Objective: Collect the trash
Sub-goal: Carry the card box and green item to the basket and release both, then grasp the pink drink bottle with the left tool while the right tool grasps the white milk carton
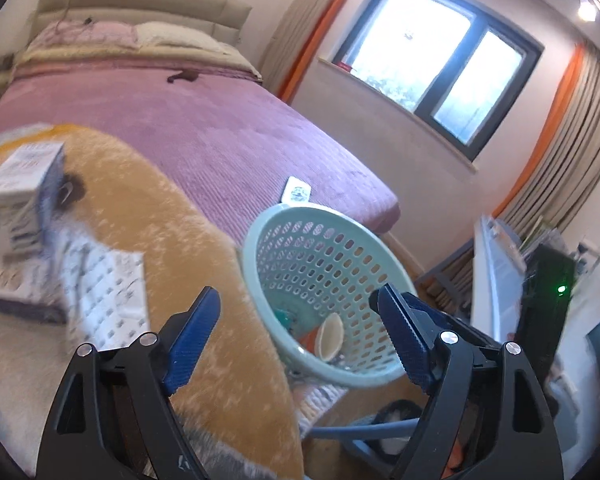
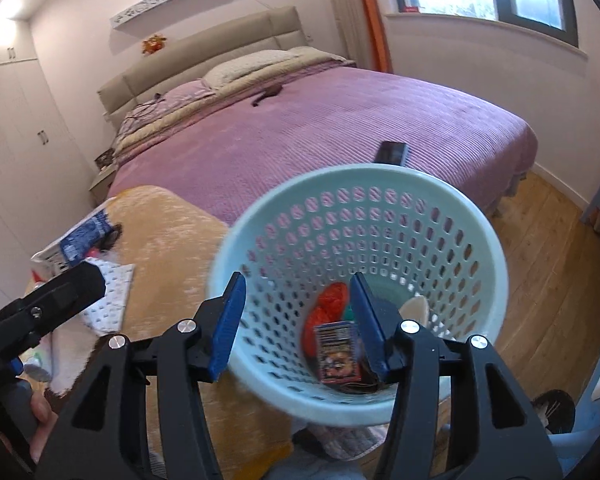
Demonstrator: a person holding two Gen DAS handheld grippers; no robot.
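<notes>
A pale green perforated basket [image 1: 312, 211] [image 2: 380, 172] stands beside the bed's foot. Inside lie an orange crumpled piece [image 2: 328, 304], a beige curved piece [image 1: 330, 336] [image 2: 414, 308] and a small colourful packet [image 2: 338, 352]. My right gripper [image 2: 298, 320] is open over the basket's near rim, with the packet loose below its jaws. My left gripper [image 1: 296, 320] is open wide at the basket's left edge, nothing between its fingers. A white box [image 1: 20, 192] and patterned paper [image 1: 104, 292] [image 2: 108, 296] lie on the yellow blanket [image 1: 160, 220].
The bed has a pink cover [image 1: 220, 132] [image 2: 340, 132] with a white flat item [image 1: 296, 192] and a dark phone-like item [image 2: 392, 152] near its foot. One left-gripper finger [image 2: 72, 286] and a hand [image 2: 40, 412] show at the left. Wooden floor [image 2: 540, 260] lies right.
</notes>
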